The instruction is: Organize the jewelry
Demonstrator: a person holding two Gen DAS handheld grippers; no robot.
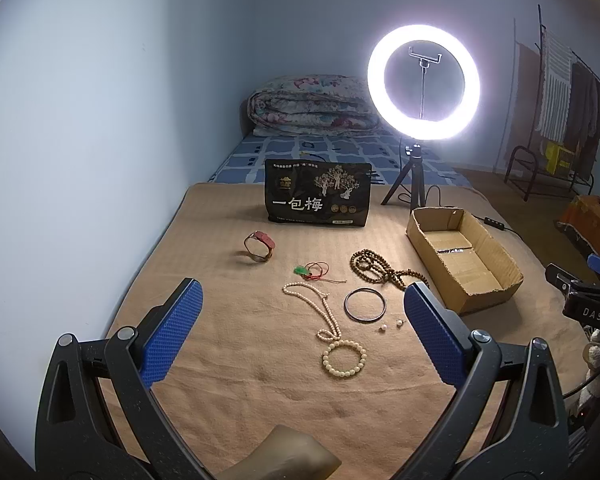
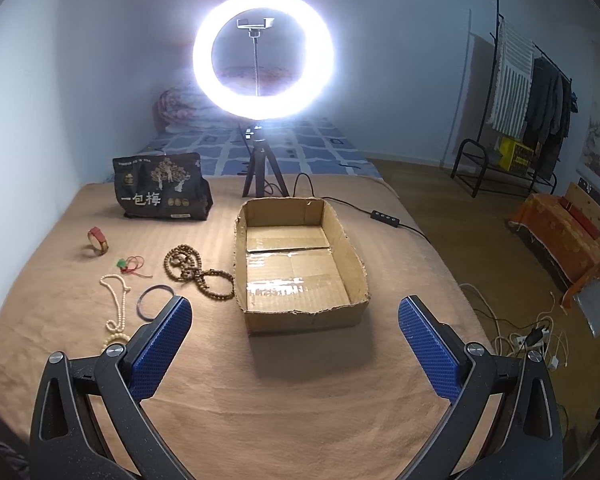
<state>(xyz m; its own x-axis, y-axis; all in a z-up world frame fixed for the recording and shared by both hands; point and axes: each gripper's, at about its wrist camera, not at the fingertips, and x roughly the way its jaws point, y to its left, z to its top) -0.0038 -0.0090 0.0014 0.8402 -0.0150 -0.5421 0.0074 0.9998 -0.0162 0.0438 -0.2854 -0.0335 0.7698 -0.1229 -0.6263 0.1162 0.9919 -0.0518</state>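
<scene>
Jewelry lies on a tan blanket [image 1: 260, 400]: a white bead necklace [image 1: 320, 312] with a bead bracelet [image 1: 344, 360], a dark bangle [image 1: 365, 305], two small pearl earrings [image 1: 391, 325], a brown wooden bead string [image 1: 380, 269], a green pendant on red cord [image 1: 312, 271] and a red-strapped watch [image 1: 260, 246]. An empty cardboard box [image 1: 466, 258] stands to the right; it is centred in the right wrist view [image 2: 300, 264]. My left gripper [image 1: 300, 320] is open above the jewelry. My right gripper [image 2: 296, 328] is open in front of the box.
A black snack bag [image 1: 318, 199] stands at the back of the blanket. A lit ring light [image 1: 423, 82] on a tripod stands behind the box, its cable [image 2: 384, 216] trailing right. A folded quilt [image 1: 312, 106] lies far back. The bed's right edge drops to the floor.
</scene>
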